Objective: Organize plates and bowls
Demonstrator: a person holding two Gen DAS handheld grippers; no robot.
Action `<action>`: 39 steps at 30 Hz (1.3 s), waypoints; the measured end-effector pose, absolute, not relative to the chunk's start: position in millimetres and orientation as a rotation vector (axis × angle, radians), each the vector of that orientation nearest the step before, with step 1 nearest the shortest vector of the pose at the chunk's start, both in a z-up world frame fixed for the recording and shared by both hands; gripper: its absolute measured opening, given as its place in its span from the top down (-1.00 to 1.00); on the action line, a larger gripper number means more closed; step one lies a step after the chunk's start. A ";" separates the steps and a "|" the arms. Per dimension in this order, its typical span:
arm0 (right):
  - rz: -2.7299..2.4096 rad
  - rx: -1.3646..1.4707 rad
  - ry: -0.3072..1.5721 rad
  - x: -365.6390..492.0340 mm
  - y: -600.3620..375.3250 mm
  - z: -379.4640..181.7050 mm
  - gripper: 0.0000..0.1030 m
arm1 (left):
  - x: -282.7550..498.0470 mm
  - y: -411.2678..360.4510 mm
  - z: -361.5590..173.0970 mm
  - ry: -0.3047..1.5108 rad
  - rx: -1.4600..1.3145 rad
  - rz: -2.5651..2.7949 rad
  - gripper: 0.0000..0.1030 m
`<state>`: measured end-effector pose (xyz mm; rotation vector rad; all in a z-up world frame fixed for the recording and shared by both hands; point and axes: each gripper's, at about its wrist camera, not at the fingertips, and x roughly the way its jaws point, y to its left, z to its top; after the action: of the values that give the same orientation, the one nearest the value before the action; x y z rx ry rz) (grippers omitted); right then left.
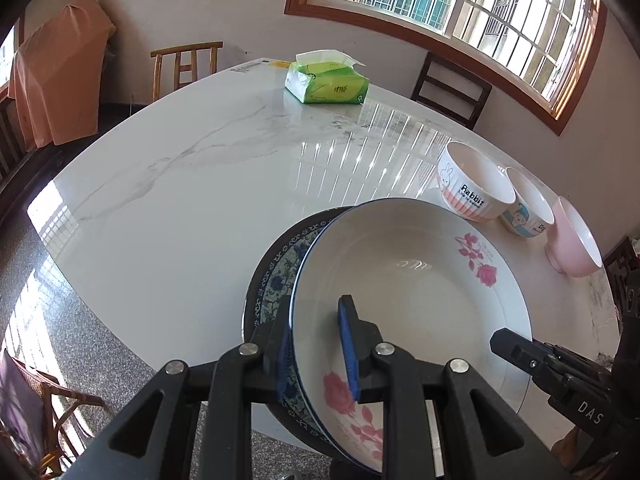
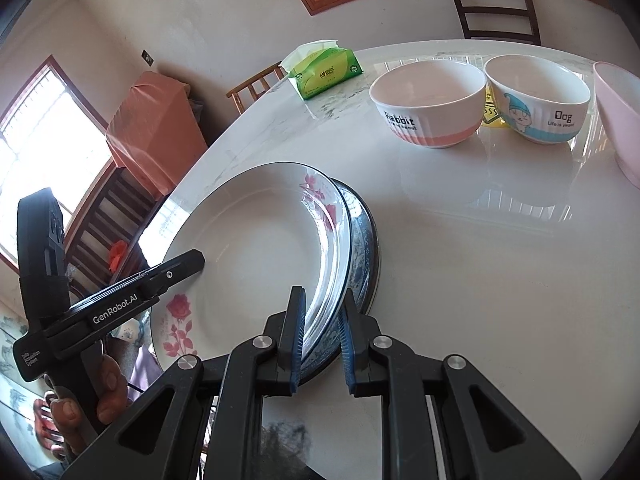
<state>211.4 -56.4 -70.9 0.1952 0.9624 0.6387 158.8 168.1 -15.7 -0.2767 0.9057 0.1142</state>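
Two stacked plates: rose plate sits on top of the blue-patterned plate, near tabletop edge. Left gripper clamps the rims of both plates, one finger inside the rose plate, the other under the patterned one. Right gripper is closed on the opposite rim of the same stack, blue pads either side. Stack looks tilted in both views; can't tell if it's off the tabletop. Three bowls lined up beyond: Rabbit bowl, Dog bowl, pink bowl, upright, close together. Green tissue pack at far side. A hand holds the left gripper's handle.
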 end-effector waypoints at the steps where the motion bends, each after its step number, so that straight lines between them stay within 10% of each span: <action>1: 0.639 0.191 0.962 211.3 -55.1 -71.1 0.68 | 159.5 168.3 -16.5 0.905 -0.276 0.116 0.57; 39: 0.623 0.114 0.945 209.9 -39.9 -77.2 0.68 | 164.7 179.9 -33.5 0.915 -0.278 0.148 0.56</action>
<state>209.9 -39.9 -77.2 0.1141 0.9445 0.6230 164.7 179.9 -33.5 -0.2778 0.9145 0.1484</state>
